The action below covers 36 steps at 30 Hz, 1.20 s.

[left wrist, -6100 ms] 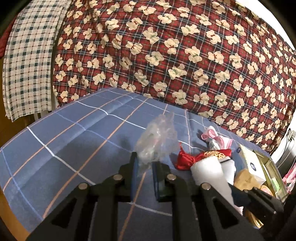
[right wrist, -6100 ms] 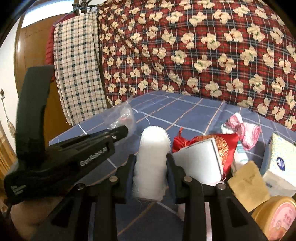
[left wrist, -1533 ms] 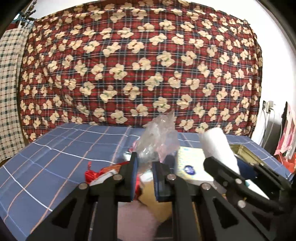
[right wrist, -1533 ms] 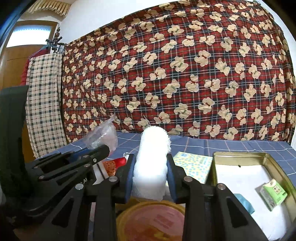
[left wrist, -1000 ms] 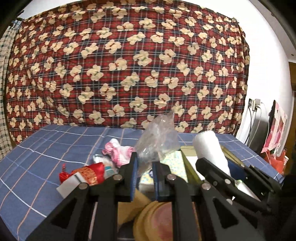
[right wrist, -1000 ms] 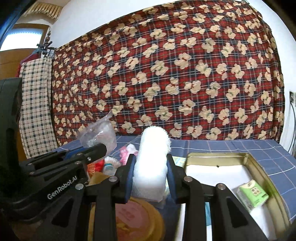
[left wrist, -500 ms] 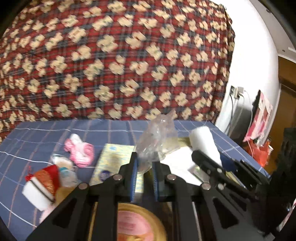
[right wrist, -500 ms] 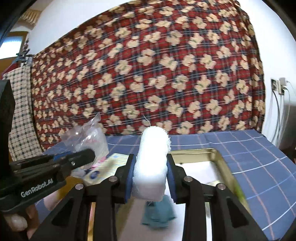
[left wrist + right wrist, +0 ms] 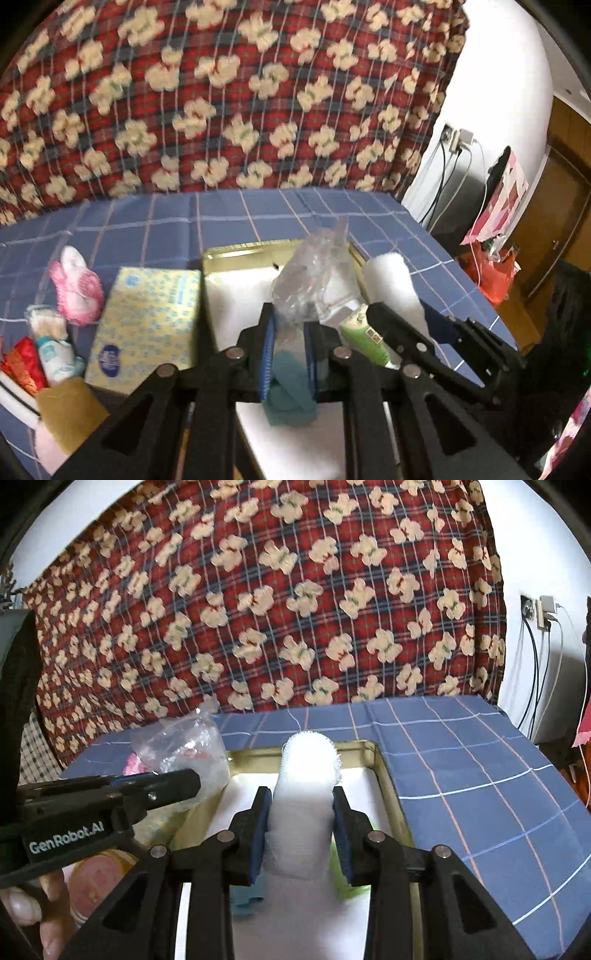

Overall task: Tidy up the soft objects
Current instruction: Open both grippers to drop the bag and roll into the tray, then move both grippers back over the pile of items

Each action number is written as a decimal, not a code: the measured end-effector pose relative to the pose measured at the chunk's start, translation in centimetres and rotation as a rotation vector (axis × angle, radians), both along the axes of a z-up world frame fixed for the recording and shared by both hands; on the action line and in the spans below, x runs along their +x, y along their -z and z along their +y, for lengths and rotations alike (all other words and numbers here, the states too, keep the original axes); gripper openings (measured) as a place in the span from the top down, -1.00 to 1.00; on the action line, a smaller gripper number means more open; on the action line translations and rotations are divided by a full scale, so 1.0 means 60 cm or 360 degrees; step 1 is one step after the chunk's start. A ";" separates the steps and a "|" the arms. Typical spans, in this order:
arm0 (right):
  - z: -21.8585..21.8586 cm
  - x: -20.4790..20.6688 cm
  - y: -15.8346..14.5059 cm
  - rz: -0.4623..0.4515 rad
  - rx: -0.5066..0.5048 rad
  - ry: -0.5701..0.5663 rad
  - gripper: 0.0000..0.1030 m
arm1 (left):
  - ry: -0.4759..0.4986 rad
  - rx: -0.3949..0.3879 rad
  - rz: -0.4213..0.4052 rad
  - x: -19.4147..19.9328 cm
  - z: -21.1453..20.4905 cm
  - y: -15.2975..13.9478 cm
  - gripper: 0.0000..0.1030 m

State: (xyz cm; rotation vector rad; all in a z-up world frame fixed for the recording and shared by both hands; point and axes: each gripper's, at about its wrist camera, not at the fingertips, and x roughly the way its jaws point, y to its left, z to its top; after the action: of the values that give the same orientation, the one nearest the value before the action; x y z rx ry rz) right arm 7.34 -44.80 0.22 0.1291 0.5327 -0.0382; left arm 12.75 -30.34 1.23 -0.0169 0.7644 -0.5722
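Far left on the blue checked cloth, items not yet sorted: red pouch, small white tube, pink knitted piece, tissue pack. Centre: gold tin with white lining, already holding a teal cloth and a green packet. Left gripper clamped on a clear plastic bag, hovering over the tin. Right gripper clamped on a white gauze roll, also above the tin, just beside the left. Judgement: partway through; both carried items need dropping in, then the left-side pile remains.
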 end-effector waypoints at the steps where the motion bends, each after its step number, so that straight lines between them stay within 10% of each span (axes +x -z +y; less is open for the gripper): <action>1: -0.003 0.003 0.002 0.0025 0.0000 -0.0003 0.31 | 0.0005 0.0011 0.0032 0.007 -0.007 0.005 0.76; 8: -0.015 0.004 0.007 0.0042 0.0023 0.0010 0.29 | 0.0008 0.0068 0.0084 0.030 -0.031 0.020 0.68; 14: -0.037 -0.008 -0.004 -0.0033 0.0102 0.0100 -0.56 | -0.0035 0.0081 0.0084 0.040 -0.028 0.021 0.25; 28: -0.008 -0.040 -0.004 -0.0216 0.0168 0.0062 -0.59 | -0.0297 -0.0090 -0.0279 -0.052 0.162 -0.043 -0.44; 36: 0.072 -0.052 0.004 -0.0275 0.0140 -0.0087 -0.60 | -0.0710 0.0095 -0.0397 -0.085 0.348 0.006 -0.63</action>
State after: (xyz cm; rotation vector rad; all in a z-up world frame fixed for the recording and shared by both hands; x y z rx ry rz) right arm 4.22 -40.49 -0.01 0.2015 0.3649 0.0494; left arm 7.65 -9.44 0.86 -0.0586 0.5112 -0.1225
